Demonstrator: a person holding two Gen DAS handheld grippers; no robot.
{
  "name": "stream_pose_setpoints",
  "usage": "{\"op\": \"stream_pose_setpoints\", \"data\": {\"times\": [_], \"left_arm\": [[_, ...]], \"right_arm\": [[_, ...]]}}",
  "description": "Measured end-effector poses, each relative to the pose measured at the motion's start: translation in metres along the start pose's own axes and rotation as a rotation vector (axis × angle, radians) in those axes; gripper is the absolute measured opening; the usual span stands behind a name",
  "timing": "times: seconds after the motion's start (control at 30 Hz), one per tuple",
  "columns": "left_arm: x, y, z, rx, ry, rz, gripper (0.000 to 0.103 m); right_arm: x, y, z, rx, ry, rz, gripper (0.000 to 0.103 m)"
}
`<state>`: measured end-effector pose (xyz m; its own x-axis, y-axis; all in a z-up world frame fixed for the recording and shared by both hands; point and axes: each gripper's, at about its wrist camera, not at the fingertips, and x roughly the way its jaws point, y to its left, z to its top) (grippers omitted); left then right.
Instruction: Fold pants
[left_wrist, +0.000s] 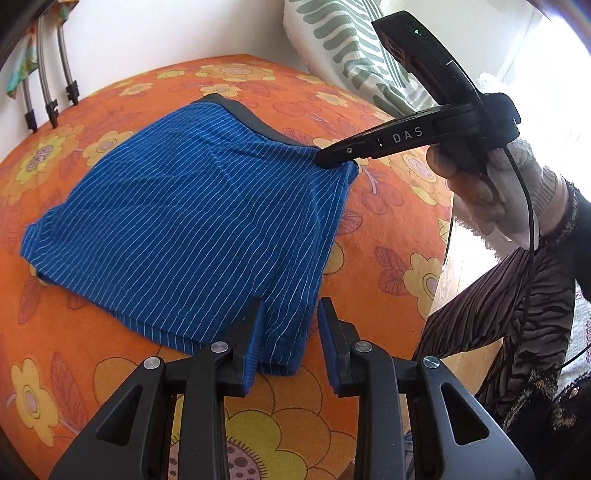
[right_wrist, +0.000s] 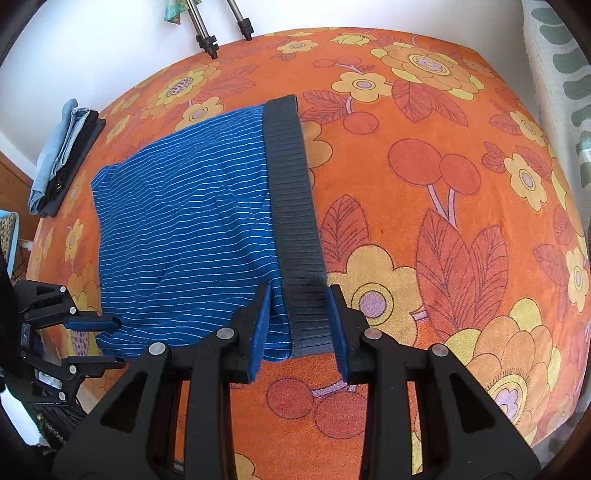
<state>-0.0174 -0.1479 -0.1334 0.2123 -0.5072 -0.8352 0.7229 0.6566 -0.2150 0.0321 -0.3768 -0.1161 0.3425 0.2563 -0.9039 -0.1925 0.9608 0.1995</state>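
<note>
Pants (right_wrist: 184, 221) are laid folded on the orange cloth (right_wrist: 424, 221); both the left gripper (left_wrist: 288, 339) and the right gripper (right_wrist: 299, 325) are held partly open over its corners, nothing being gripped.

1. Pants (right_wrist: 184, 229) lie folded on the cloth-covered table (right_wrist: 424, 229), toward its left side in the right wrist view.
2. Waistband (right_wrist: 291, 192) runs along the pants' right edge, near corner between the right gripper (right_wrist: 299, 317) jaws.
3. Left gripper (right_wrist: 96, 341) at the pants' near left corner.
4. Stack of clothes (right_wrist: 62, 155) at the table's far left edge.
5. Tripod legs (right_wrist: 207, 37) behind the table.
6. Patterned fabric (left_wrist: 351, 48) beyond the table's far right.
</note>
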Motion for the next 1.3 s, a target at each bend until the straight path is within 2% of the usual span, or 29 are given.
{"op": "stream_pose_setpoints", "data": {"times": [0.13, 0.23, 0.3, 0.33, 0.37, 0.47, 0.57, 0.7, 0.73, 0.77, 0.83, 0.97, 1.13, 1.3], "left_arm": [[-0.017, 0.015, 0.002, -0.042, -0.015, -0.001, 0.028], [-0.034, 0.033, 0.012, -0.071, -0.044, 0.015, 0.028], [-0.046, 0.044, 0.020, -0.070, -0.057, 0.034, 0.028], [-0.051, 0.050, 0.026, -0.071, -0.061, 0.035, 0.028], [-0.056, 0.056, 0.031, -0.076, -0.065, 0.039, 0.028], [-0.065, 0.074, 0.049, -0.093, -0.061, 0.032, 0.028], [-0.065, 0.089, 0.071, -0.090, -0.045, 0.042, 0.028], [-0.057, 0.105, 0.092, -0.075, -0.013, 0.020, 0.028], [-0.053, 0.109, 0.097, -0.079, -0.001, 0.003, 0.033], [-0.048, 0.112, 0.101, -0.087, 0.012, -0.018, 0.046], [-0.036, 0.117, 0.109, -0.092, 0.042, -0.039, 0.056], [-0.010, 0.124, 0.123, -0.064, 0.108, -0.043, 0.056], [0.013, 0.135, 0.136, -0.061, 0.147, -0.059, 0.056], [0.029, 0.136, 0.141, -0.023, 0.181, -0.075, 0.056]], "right_arm": [[-0.014, -0.001, -0.002, 0.034, -0.026, -0.003, 0.031], [-0.034, 0.002, -0.008, 0.093, -0.076, 0.030, 0.032], [-0.046, 0.007, -0.014, 0.143, -0.106, 0.047, 0.039], [-0.051, 0.009, -0.017, 0.176, -0.117, 0.052, 0.047], [-0.055, 0.010, -0.022, 0.216, -0.133, 0.059, 0.048], [-0.064, 0.015, -0.039, 0.332, -0.188, 0.095, 0.048], [-0.063, 0.028, -0.055, 0.390, -0.195, 0.119, 0.048], [-0.044, 0.038, -0.071, 0.488, -0.146, 0.122, 0.048], [-0.038, 0.036, -0.074, 0.530, -0.137, 0.142, 0.048], [-0.031, 0.035, -0.077, 0.572, -0.128, 0.167, 0.048], [-0.019, 0.034, -0.081, 0.637, -0.114, 0.232, 0.048], [-0.009, 0.041, -0.084, 0.683, -0.135, 0.266, 0.048], [0.002, 0.045, -0.081, 0.733, -0.141, 0.287, 0.048], [0.001, 0.048, -0.073, 0.748, -0.158, 0.215, 0.048]]}}
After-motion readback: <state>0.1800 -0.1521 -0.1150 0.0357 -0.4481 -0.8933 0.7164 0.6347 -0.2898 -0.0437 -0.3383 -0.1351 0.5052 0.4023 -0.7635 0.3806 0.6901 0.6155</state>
